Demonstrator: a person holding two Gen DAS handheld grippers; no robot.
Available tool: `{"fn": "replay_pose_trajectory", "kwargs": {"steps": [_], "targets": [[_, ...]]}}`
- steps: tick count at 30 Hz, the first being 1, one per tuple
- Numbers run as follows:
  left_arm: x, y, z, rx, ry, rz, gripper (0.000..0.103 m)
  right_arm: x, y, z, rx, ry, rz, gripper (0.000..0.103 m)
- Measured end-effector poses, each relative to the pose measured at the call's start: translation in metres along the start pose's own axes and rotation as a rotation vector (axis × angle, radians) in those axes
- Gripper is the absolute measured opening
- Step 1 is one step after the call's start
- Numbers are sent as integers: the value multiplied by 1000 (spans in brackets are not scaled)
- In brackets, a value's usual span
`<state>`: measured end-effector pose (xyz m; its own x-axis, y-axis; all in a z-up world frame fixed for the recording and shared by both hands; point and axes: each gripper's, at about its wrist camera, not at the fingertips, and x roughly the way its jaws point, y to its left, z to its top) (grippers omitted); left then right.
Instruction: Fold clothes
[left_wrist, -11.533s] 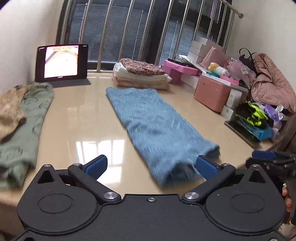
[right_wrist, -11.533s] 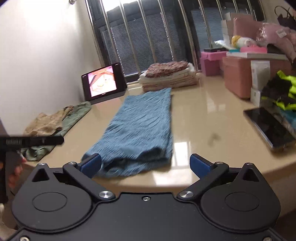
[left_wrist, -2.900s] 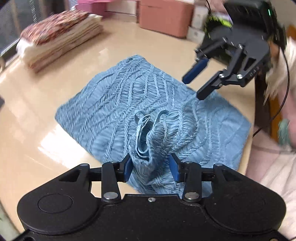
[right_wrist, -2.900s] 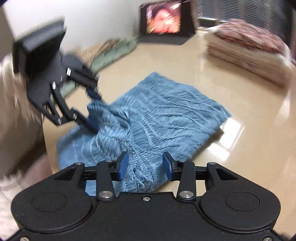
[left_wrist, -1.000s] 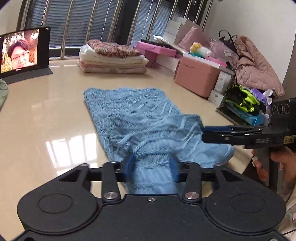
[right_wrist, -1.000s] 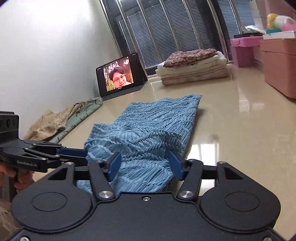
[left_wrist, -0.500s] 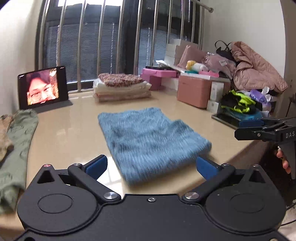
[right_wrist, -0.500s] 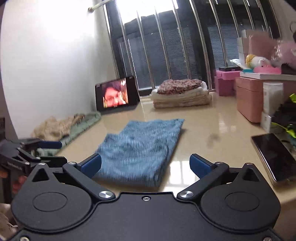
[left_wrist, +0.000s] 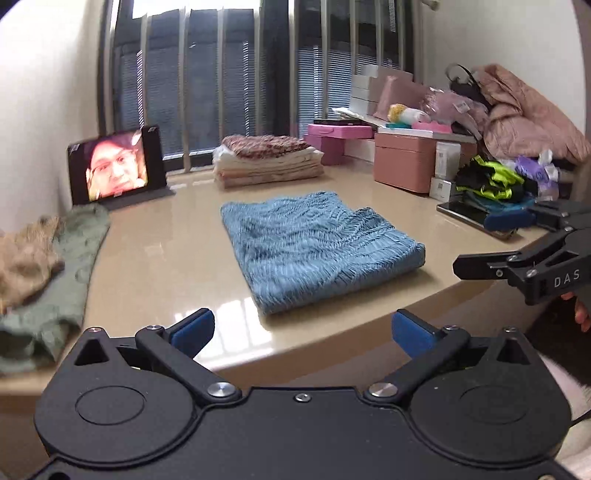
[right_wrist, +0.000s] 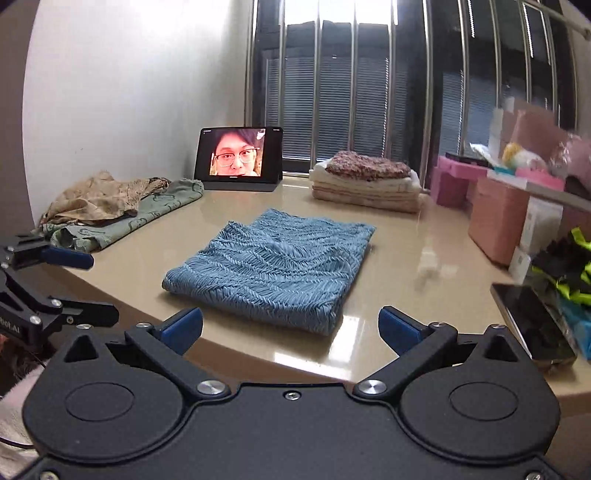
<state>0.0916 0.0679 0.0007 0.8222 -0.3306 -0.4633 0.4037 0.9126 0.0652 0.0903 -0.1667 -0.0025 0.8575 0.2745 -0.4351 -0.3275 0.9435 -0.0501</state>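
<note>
From my left wrist view, the blue cloth (left_wrist: 317, 251) lies folded at the middle of the counter (left_wrist: 177, 236), dead ahead at twelve o'clock. Past it, by the window bars, sits a stack (left_wrist: 266, 160) of folded linens. At ten o'clock a tablet (left_wrist: 116, 166) leans against the wall with its screen lit. At nine o'clock a green garment (left_wrist: 70, 266) sprawls along the counter edge with a tan one (left_wrist: 26, 262) heaped on it. From one to two o'clock I see pink boxes (left_wrist: 402, 162), a pink jacket (left_wrist: 524, 114), and a neon-yellow and black bundle (left_wrist: 491, 177) behind a dark phone (left_wrist: 469, 218). Nothing lies between me and the cloth.

My left hand-held gripper (left_wrist: 301, 328) stands spread wide, nothing between its blue pads, short of the counter edge and clear of the cloth. My right hand-held gripper (right_wrist: 290, 325) is likewise spread wide and holds nothing, apart from the cloth's near edge. In the left view it shows at three o'clock, off the counter rim, with fingertips (left_wrist: 581, 317) of the person's hand behind it.
</note>
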Motion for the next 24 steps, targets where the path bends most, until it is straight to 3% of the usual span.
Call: {"fn": "replay_pose_trajectory", "kwargs": {"steps": [3, 8, 11, 13, 17, 24], "targets": [[3, -1, 15, 150, -27, 32, 103, 7, 4, 6, -124, 6, -10, 103], [17, -10, 25, 484, -53, 64, 103, 18, 13, 19, -461, 31, -35, 102], [33, -20, 19, 701, -21, 67, 103, 34, 21, 18, -681, 97, -46, 102], [43, -26, 14, 785, -1, 55, 103, 45, 26, 15, -800, 111, -35, 102], [60, -33, 8, 833, 42, 12, 103, 65, 43, 12, -951, 115, 22, 101], [65, -29, 3, 846, 37, 32, 102, 98, 80, 15, -1095, 89, 127, 89]]}}
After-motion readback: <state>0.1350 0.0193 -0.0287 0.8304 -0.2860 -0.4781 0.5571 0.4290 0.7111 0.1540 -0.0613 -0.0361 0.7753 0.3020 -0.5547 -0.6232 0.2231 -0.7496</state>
